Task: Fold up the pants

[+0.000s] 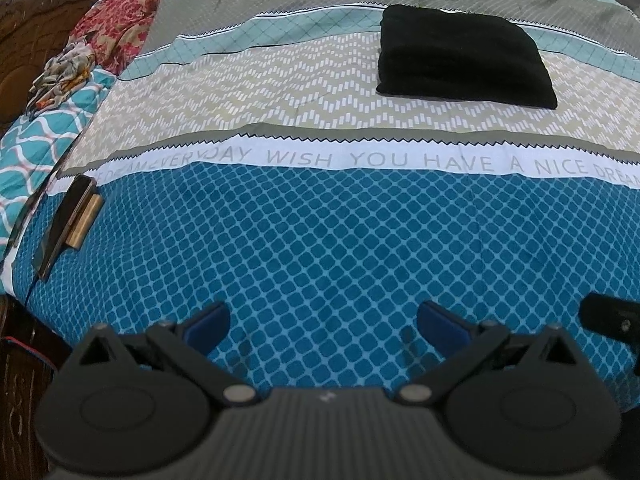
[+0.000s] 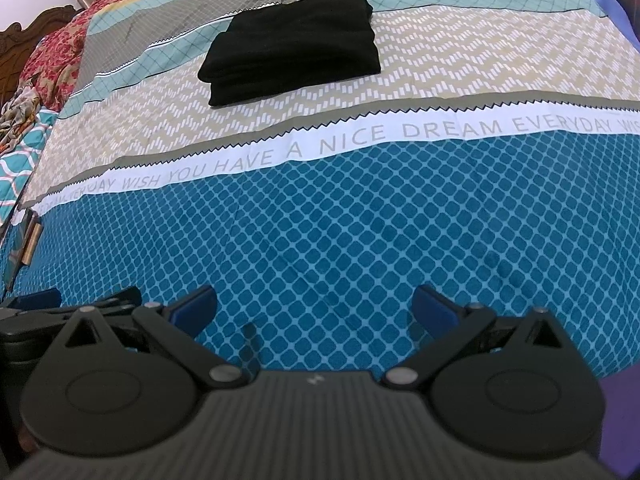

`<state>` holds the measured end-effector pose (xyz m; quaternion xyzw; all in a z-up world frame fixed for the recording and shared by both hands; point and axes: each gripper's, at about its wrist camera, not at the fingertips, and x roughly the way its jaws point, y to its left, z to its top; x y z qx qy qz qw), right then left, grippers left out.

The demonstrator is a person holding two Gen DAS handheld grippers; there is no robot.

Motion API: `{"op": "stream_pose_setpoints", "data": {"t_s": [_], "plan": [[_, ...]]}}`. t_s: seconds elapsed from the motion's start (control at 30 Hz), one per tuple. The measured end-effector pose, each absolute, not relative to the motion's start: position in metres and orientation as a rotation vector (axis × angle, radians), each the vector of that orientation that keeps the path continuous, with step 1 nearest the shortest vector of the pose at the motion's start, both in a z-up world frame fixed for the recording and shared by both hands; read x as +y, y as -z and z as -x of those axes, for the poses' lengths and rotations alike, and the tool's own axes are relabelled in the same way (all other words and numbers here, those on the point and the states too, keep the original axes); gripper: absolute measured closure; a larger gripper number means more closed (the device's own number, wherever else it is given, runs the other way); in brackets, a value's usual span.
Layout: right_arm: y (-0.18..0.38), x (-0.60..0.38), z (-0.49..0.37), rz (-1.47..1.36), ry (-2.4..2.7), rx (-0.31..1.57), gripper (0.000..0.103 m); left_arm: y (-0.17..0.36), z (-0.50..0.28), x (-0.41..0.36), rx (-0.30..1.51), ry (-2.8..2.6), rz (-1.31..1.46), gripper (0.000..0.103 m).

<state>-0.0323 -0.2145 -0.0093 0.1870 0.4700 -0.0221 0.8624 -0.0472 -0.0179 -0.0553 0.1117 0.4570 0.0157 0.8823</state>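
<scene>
Black pants (image 1: 464, 58) lie folded in a compact stack on the patterned bedspread (image 1: 320, 240), far up on its zigzag band, well apart from the left gripper (image 1: 322, 322) and right gripper (image 2: 314, 306), both spread wide, empty, over the blue diamond area.

Home bedroom: quilted bed (image 1: 320, 240), carved headboard (image 1: 48, 32)
</scene>
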Motion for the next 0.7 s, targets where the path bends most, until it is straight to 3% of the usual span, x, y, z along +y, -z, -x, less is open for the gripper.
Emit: {"op": "stream_pose_setpoints", "data": {"t_s": [0.7], "plan": [[0.0102,-0.2143,0.0343,-0.394,0.046,0.984,0.000,0.0536,0.0491,-0.0190,0.941,-0.004,-0.222,0.000]]}}
